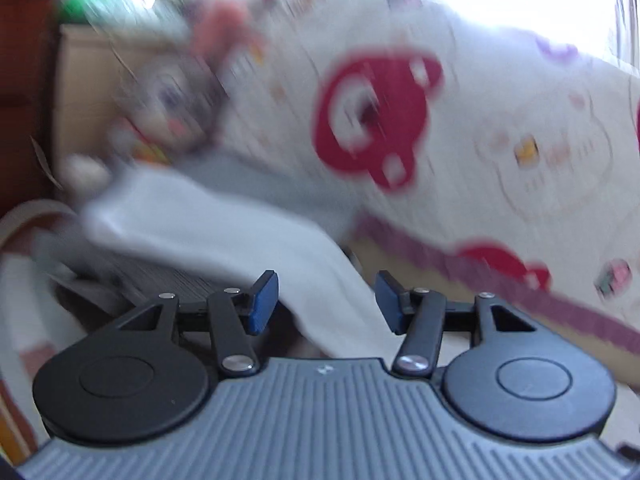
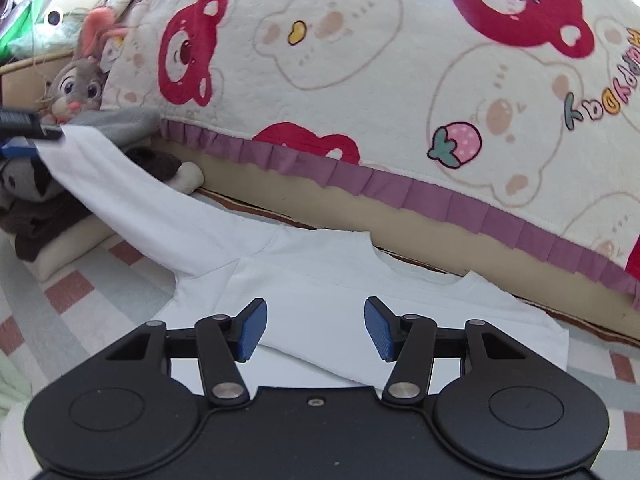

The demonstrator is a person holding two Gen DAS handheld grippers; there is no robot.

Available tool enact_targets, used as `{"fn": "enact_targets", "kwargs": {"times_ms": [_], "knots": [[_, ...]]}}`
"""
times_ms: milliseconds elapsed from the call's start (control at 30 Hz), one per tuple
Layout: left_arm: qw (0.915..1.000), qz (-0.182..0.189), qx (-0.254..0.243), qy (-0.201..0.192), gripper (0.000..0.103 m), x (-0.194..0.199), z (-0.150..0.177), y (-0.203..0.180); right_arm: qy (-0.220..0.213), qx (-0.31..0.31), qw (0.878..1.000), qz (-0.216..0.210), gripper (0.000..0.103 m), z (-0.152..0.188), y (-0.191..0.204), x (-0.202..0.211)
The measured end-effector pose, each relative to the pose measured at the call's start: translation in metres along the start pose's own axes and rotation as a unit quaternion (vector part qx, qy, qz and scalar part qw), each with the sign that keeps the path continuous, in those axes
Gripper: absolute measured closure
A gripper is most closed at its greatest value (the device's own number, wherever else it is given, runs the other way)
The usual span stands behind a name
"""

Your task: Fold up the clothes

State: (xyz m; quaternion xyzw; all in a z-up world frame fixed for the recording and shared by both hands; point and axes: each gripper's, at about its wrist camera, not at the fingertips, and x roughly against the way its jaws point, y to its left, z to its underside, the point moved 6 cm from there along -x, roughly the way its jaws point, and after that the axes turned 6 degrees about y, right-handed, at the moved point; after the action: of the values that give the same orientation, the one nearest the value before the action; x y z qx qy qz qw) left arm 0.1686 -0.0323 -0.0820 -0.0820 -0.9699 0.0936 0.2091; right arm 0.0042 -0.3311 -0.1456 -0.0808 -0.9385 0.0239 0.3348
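While both tongs point(image 2: 315, 329) gape, one shirt point(image 2: 312, 280) lies

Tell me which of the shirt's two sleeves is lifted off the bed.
The long sleeve at the image left; it rises toward the left tool. The other sleeve lies flat.

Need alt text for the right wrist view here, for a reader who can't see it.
A white T-shirt lies flat on a checked sheet, one sleeve pulled up to the left by the left gripper. The right gripper hovers open above it; behind are a bear-print quilt and a rabbit plush.
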Motion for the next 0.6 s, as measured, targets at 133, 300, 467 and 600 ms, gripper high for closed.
{"fn": "enact_targets", "kwargs": {"times_ms": [133, 300, 467, 600], "knots": [[0.9976, -0.056, 0.005, -0.041, 0.051, 0.008, -0.018, 0.03, 0.013, -0.011, 1.0, -0.007, 0.044, 0.003, 0.001, -0.006], [0.9908, -0.134, 0.016, -0.014, 0.047, -0.017, -0.03, 0.08, 0.015, -0.009, 1.0, -0.013, 0.044, 0.002, 0.006, -0.005], [0.9821, -0.181, 0.05, 0.016, 0.039, -0.042, -0.037, 0.126, 0.016, 0.005, 1.0, -0.014, 0.044, 0.002, 0.012, -0.005], [0.9884, -0.15, 0.024, 0.009, 0.066, -0.049, -0.031, 0.118, 0.021, -0.001, 1.0, -0.019, 0.044, 0.005, 0.014, -0.007]]}}
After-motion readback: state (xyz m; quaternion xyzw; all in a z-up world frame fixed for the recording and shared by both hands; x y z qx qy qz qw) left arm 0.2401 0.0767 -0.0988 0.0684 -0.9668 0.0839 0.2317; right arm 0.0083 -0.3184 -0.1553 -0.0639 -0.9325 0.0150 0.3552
